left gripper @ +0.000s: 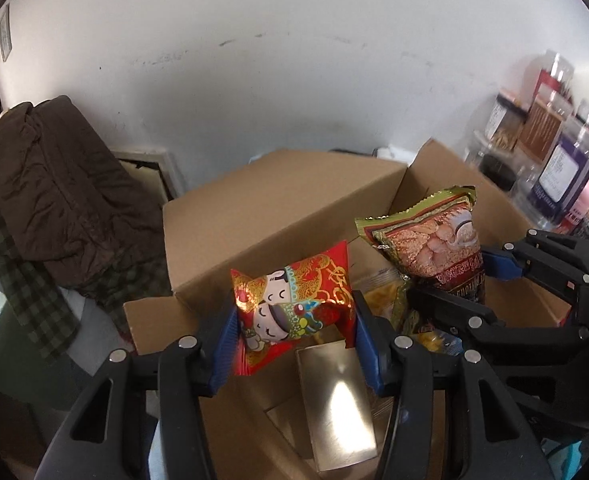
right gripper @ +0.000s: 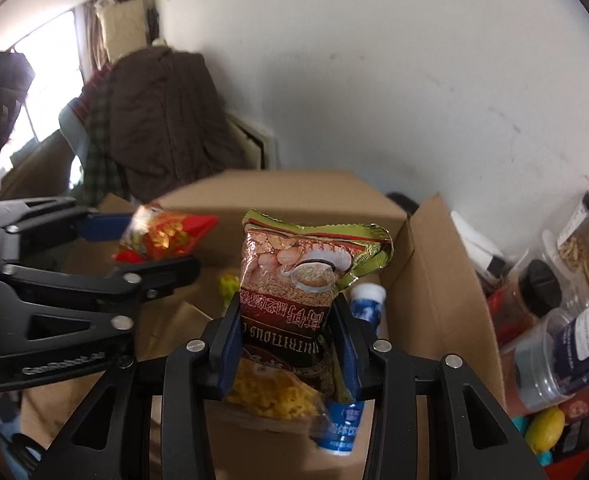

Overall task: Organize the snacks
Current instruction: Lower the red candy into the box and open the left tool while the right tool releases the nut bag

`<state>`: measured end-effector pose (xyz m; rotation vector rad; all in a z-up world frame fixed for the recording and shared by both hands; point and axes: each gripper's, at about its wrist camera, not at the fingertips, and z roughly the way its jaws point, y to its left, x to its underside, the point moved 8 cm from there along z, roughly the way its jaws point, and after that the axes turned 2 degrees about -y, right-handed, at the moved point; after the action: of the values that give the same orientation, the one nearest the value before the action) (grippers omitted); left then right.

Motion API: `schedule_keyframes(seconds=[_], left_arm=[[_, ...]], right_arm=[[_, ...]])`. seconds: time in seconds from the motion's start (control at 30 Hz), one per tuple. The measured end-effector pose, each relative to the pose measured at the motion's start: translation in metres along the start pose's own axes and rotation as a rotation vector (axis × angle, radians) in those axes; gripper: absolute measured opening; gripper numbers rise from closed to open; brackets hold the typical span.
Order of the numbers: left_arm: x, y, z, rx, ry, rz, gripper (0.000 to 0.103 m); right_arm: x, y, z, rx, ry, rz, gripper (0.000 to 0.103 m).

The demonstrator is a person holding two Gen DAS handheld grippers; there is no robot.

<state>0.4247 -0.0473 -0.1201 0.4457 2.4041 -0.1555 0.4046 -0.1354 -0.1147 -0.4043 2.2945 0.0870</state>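
Right now your left claw [left gripper: 294, 336] is clamped on a red-and-gold snack packet [left gripper: 294, 304] at lower centre, and your right claw [right gripper: 286, 344] grips a green-edged cereal packet [right gripper: 298, 280] mid-frame, both held above the open cardboard box [right gripper: 430, 280]. Neither packet is stowed yet, I judge. A yellow snack bag [right gripper: 270, 392] and a blue-and-white tube [right gripper: 368, 300] already lie inside.

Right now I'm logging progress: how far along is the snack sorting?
Done: a few snacks already lie in the cardboard box. In hand: left gripper holds the red packet, right gripper the cereal bag, both over the box. Left: dropping them in.
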Motion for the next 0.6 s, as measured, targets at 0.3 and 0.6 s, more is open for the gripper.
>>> schedule_keyframes(seconds=[0.3, 0.6], left_arm=[[0.010, 0.005, 0.018, -0.065, 0.122, 0.021, 0.056], [0.011, 0.008, 0.015, -0.091, 0.123, 0.013, 0.068]], right_arm=[[0.013, -0.005, 0.015, 0.028, 0.080, 0.006, 0.043], [0.020, -0.012, 0.009, 0.071, 0.101, 0.005, 0.061]])
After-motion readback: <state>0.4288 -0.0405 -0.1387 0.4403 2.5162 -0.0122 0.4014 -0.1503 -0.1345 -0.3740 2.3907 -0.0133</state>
